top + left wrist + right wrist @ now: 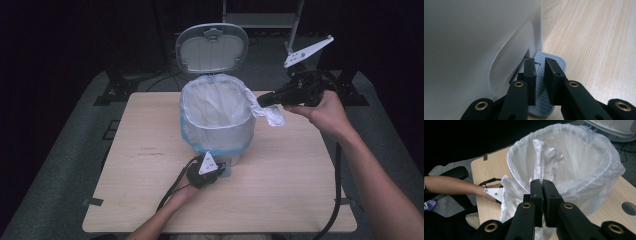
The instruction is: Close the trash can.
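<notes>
On table centre: pedal bin (217, 131), lid (212, 48) up. Left gripper (539, 65) presses pedal (544, 100), jaws slightly apart, empty. Right gripper (542, 185) clenched on bin liner (510, 195) at rim. Liner thin, soft, slippery, tears easily; best pinch bunched edge.

table: I'm working at a light wood table (300, 170)
floor: grey carpet (55, 165) is showing underneath
room: everything behind is sitting in darkness
</notes>
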